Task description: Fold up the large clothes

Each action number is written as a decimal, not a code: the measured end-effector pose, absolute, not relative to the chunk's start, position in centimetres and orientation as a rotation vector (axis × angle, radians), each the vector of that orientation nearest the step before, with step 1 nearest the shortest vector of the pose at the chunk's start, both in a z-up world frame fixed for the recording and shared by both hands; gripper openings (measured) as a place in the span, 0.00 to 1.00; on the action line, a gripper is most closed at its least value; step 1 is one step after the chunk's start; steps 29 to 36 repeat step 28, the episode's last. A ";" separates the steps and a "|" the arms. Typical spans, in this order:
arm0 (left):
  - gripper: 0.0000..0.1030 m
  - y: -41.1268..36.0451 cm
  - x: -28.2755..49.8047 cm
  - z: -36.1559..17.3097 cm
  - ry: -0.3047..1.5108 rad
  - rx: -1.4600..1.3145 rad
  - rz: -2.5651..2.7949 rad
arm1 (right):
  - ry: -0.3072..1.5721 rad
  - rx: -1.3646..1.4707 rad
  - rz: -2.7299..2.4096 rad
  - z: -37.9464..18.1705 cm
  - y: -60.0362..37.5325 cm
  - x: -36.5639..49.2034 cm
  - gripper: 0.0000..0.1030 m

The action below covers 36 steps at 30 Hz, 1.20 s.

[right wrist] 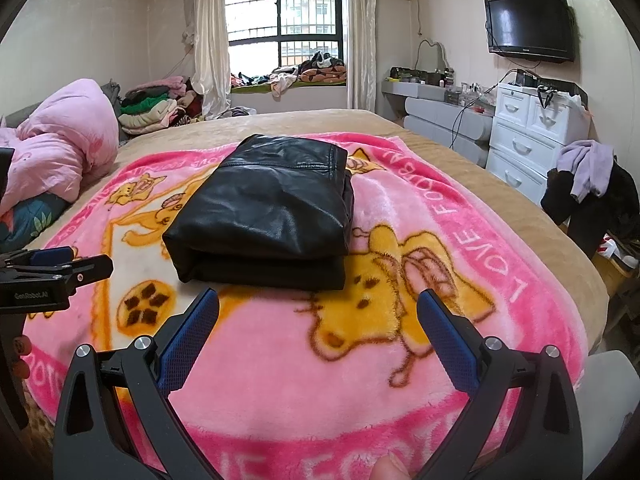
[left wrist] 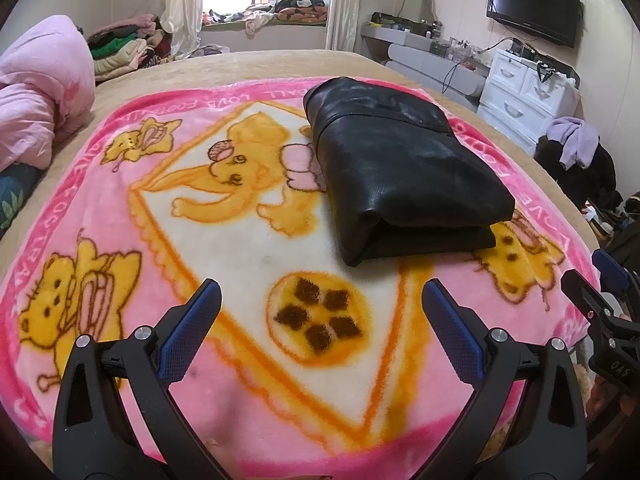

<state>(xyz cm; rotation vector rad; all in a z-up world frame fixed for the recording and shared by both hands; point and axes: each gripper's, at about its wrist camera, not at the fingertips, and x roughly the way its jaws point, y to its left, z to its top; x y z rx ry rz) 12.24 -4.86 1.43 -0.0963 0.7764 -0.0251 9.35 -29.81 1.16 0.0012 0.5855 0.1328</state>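
Pink blanket (right wrist: pixel 400 208) on bed (right wrist: pixel 500 184)

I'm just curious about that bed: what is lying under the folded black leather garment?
The folded black leather garment rests on a pink cartoon blanket, which lies over a tan bedcover. The garment hides part of the blanket's yellow animal print; whatever is tucked inside its folds cannot be seen.

Both mounted just behind a pair of blue-padded fingers, looking forward and slightly down from the near edge of the bed (left wrist: pixel 224 65) toward the window (right wrist: pixel 282 12). Left wrist view set lower and closer over the pink blanket (left wrist: pixel 256 380), nearer its left side; right wrist view a little higher, nearer its right side. Shared by both: blanket, folded black garment (left wrist: pixel 400 168) near its far right corner, window, wall television (right wrist: pixel 528 24), white drawers (left wrist: pixel 524 92).
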 end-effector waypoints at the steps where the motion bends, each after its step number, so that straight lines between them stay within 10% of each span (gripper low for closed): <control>1: 0.92 -4.8 12.3 1.4 0.778 -0.097 -0.025 | 0.585 0.000 0.133 1.2 -29.9 9.4 0.96; 36: 0.92 12.1 15.7 -1.7 0.896 -0.201 0.284 | 0.748 0.166 -0.499 -4.8 -53.5 8.1 0.96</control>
